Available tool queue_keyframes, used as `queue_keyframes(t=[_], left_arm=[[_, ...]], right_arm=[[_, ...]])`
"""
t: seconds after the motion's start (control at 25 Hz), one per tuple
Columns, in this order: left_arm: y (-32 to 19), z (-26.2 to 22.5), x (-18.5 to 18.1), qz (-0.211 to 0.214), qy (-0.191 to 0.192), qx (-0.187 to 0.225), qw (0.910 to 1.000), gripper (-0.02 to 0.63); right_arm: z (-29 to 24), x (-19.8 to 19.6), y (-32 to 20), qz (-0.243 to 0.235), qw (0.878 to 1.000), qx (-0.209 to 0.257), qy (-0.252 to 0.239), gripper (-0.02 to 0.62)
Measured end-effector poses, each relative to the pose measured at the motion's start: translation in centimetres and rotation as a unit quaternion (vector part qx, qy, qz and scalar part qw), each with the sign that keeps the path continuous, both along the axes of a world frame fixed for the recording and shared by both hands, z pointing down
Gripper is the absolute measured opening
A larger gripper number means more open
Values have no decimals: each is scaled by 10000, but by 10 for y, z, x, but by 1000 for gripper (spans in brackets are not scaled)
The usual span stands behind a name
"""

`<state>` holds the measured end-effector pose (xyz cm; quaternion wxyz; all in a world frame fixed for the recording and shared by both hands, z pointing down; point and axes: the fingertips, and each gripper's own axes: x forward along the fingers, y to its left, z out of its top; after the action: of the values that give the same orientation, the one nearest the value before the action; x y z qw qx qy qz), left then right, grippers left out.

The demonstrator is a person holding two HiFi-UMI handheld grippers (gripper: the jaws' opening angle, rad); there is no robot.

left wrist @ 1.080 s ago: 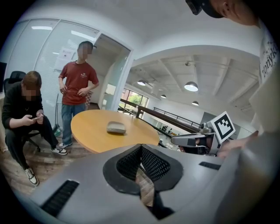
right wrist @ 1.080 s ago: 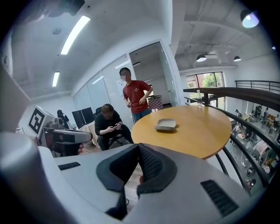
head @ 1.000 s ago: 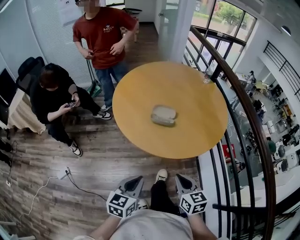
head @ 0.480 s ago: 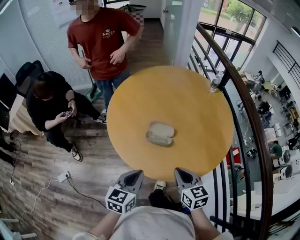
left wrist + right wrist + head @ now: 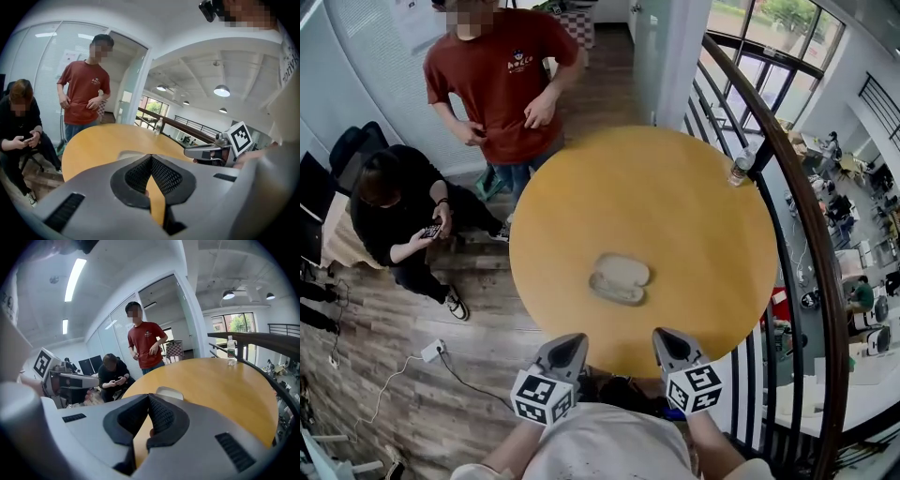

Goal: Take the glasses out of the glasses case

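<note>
A pale grey glasses case (image 5: 619, 279) lies with its lid down in the near half of the round wooden table (image 5: 694, 206); no glasses show. Both grippers hover side by side at the table's near edge, short of the case. My left gripper (image 5: 571, 341) is shut and empty, its jaws meeting at the tip (image 5: 150, 157), with the case (image 5: 124, 153) just beyond. My right gripper (image 5: 662, 337) is shut with nothing held (image 5: 149, 397), and the case (image 5: 168, 392) peeks over its jaws.
A clear water bottle (image 5: 740, 168) stands at the table's far right edge beside a curved dark railing (image 5: 811, 244). A person in a red shirt (image 5: 502, 75) stands at the far side; another in black (image 5: 389, 211) sits at left. A cable (image 5: 441, 361) lies on the wooden floor.
The person holding the grippers has stepped up to the table. Both grippers, formerly over the floor, now reach the table's near edge, closer to the case. Both stay shut.
</note>
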<state>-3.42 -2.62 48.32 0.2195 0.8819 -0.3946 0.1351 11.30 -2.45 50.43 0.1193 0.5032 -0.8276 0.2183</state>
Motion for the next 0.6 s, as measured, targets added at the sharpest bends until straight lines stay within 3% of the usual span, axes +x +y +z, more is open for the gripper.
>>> queue_keyframes(t=[0.32, 0.6], left_arm=[[-30, -10, 6, 410, -51, 0, 9991, 23], [-43, 3, 3, 591, -78, -110, 9982, 23]], right_arm=[[-10, -3, -13, 136, 9997, -30, 176, 25], [-1, -14, -28, -68, 9991, -124, 391, 25]])
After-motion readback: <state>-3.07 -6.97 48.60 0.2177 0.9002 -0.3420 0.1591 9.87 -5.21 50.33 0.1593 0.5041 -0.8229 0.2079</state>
